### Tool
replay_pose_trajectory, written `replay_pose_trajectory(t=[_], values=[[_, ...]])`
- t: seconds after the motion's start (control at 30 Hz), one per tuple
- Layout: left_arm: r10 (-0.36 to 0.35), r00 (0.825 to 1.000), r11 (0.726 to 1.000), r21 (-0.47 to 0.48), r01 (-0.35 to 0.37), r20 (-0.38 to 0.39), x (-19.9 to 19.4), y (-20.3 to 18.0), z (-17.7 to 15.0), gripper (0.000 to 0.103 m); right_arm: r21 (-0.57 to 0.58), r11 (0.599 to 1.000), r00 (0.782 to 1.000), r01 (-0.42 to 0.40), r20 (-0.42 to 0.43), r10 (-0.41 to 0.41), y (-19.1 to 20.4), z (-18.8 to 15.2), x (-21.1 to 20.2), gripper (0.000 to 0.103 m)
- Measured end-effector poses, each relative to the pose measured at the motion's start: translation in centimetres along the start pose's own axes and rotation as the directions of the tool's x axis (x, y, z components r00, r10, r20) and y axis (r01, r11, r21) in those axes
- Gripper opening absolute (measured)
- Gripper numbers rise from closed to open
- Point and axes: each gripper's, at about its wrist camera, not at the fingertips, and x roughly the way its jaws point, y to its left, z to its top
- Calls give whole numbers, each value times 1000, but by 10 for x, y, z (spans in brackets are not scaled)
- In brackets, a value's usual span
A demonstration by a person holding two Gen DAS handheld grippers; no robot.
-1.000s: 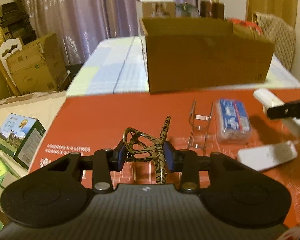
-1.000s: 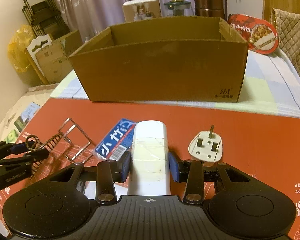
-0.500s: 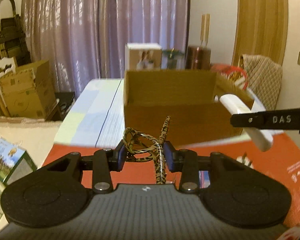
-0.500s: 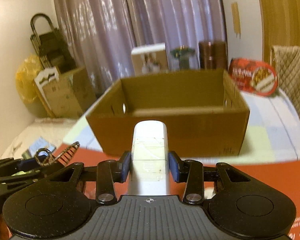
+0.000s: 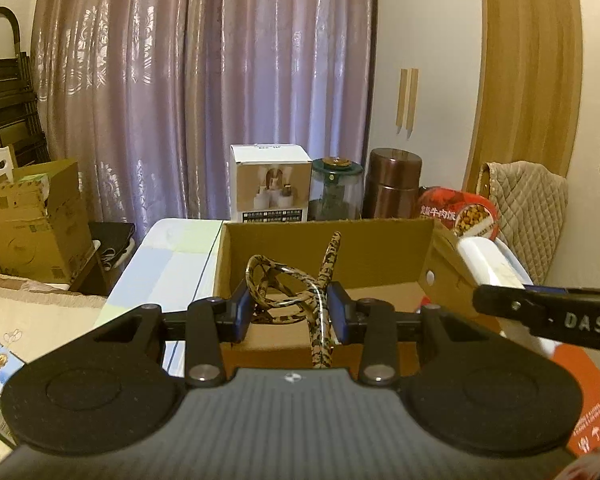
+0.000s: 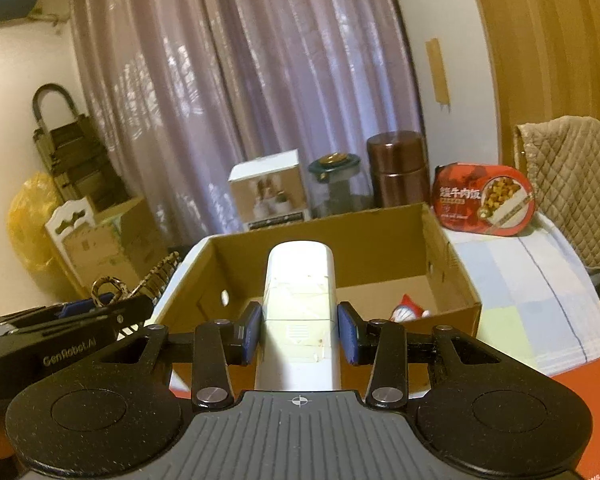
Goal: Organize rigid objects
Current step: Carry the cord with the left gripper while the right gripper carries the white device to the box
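Placement into the open brown cardboard box (image 6: 452, 264) is judged to be the step in hand, with both grippers carried above its near rim. Each load would best be brought well past that rim and lowered close to the box floor before the jaws are spread, so that nothing rigid is dropped from height or caught on the cardboard edge. Room should also be kept between the two tools, which are seen close together.

A leopard-patterned looped plastic hair clip (image 5: 288, 292) is pinched in the left gripper (image 5: 291, 312), its blue pads pressed on the loops and one long patterned stem sticking up and forward over the box. A white, smooth, round-ended plastic remote-like bar (image 6: 298, 300) is clamped by the right gripper (image 6: 299, 334) across its width, its far end pointing into the box. A small red and white toy-like object (image 6: 408, 312) is seen lying on the box floor near the right wall and should be avoided.
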Motion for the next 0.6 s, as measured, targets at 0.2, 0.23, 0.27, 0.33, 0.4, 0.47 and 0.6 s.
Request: replay_pose_trajectory(t=[0.2, 0.23, 0.27, 0.33, 0.4, 0.47, 0.6], values=[[-3, 1000, 1000, -5, 3, -1, 34, 0, 17, 34, 35, 999, 999, 30, 18, -31, -18, 16, 22, 37], [-1, 1000, 1000, -6, 1, -2, 40, 0, 18, 34, 41, 999, 999, 34, 22, -35, -19, 19, 26, 37], [1, 1000, 1000, -10, -1, -4, 44, 1, 20, 34, 50, 998, 999, 37, 24, -38, -21, 23, 32, 37], [0, 1000, 1000, -15, -1, -7, 52, 2, 21, 34, 77, 997, 999, 29, 21, -31, -24, 28, 42, 37], [0, 1000, 1000, -15, 0, -14, 59, 3, 20, 34, 102, 995, 1000, 21, 8, -22, -27, 30, 53, 37], [2, 1000, 1000, -16, -2, -22, 64, 4, 17, 34, 137, 991, 1000, 8, -10, -6, -32, 30, 62, 37], [7, 999, 1000, -18, -8, -44, 74, 7, 12, 34, 144, 990, 999, 15, -30, -11, -35, 30, 78, 37]])
